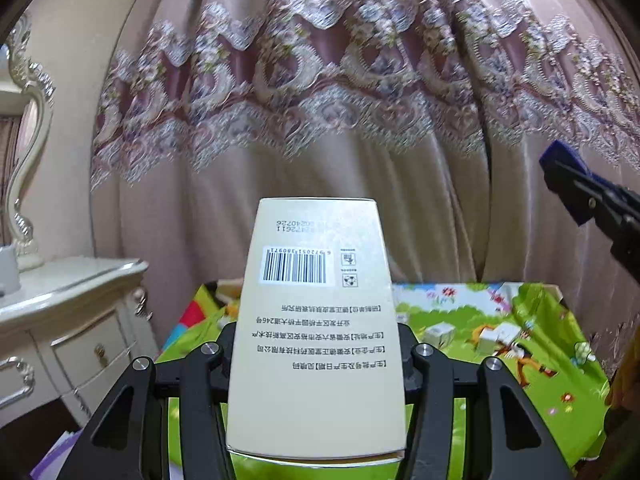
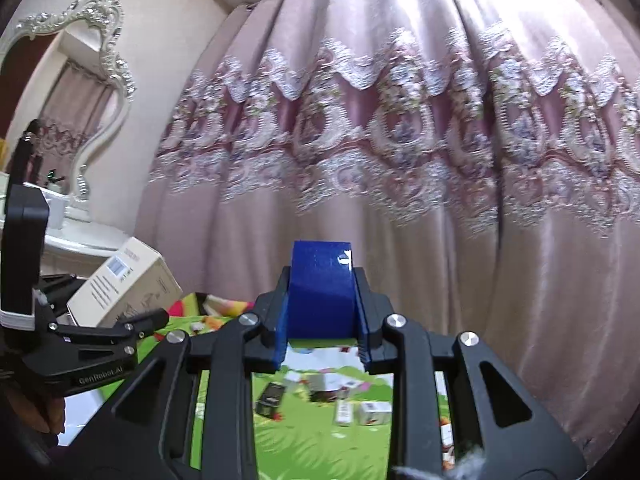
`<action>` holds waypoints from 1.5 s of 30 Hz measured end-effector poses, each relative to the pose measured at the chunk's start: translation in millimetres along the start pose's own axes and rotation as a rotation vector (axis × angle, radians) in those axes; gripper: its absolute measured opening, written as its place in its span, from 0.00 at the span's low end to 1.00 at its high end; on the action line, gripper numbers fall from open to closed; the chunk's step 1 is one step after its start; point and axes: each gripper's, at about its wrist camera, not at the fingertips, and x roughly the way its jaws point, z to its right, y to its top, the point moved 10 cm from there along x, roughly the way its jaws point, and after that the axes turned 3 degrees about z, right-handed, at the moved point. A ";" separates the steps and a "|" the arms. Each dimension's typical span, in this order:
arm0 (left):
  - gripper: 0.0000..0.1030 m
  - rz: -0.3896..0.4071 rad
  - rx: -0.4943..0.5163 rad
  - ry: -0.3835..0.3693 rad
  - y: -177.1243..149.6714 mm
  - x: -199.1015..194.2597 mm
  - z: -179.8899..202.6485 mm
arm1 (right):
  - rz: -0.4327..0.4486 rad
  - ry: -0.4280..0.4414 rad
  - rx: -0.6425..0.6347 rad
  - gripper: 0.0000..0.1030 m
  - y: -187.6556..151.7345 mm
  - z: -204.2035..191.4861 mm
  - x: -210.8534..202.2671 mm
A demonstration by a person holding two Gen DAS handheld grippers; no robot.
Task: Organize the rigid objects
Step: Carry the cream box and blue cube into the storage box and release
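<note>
Boxes ride in both grippers, lifted above the mat (image 1: 520,360). Left gripper (image 1: 316,356) clamps the cream box (image 1: 316,320), long axis pointing forward; right gripper (image 2: 322,320) pinches the blue box (image 2: 322,292), with more boxes (image 2: 320,396) on the mat below.

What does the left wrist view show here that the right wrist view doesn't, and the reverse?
Only the left wrist view: the printed barcode face of the cream box close up in the left gripper, and the white drawer cabinet.

Only the right wrist view: the blue box clamped in the right gripper, the ornate mirror, and small boxes lying on the mat.

Both: the pink lace curtain and the green cartoon mat.
</note>
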 end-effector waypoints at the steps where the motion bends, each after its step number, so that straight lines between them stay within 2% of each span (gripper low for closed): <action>1: 0.51 -0.011 -0.008 0.008 -3.2 -0.8 -5.6 | -0.004 0.016 -0.001 0.30 -0.6 -5.4 1.1; 11: 0.51 -0.066 -0.043 0.153 -28.6 -27.1 -77.0 | -0.037 0.231 -0.006 0.30 0.2 -77.0 8.8; 17: 0.51 -0.121 -0.081 0.230 -48.7 -40.5 -115.7 | -0.108 0.418 0.000 0.30 -5.9 -135.7 18.1; 28: 0.51 -0.257 -0.189 0.362 -104.9 -69.1 -183.8 | -0.226 0.664 -0.061 0.30 -36.2 -232.8 16.1; 36: 0.51 -0.362 -0.237 0.418 -145.2 -82.1 -209.0 | -0.335 0.790 -0.116 0.30 -74.2 -288.4 10.3; 45: 0.51 -0.473 -0.322 0.452 -187.9 -84.6 -228.8 | -0.532 0.910 -0.151 0.30 -141.0 -331.8 7.9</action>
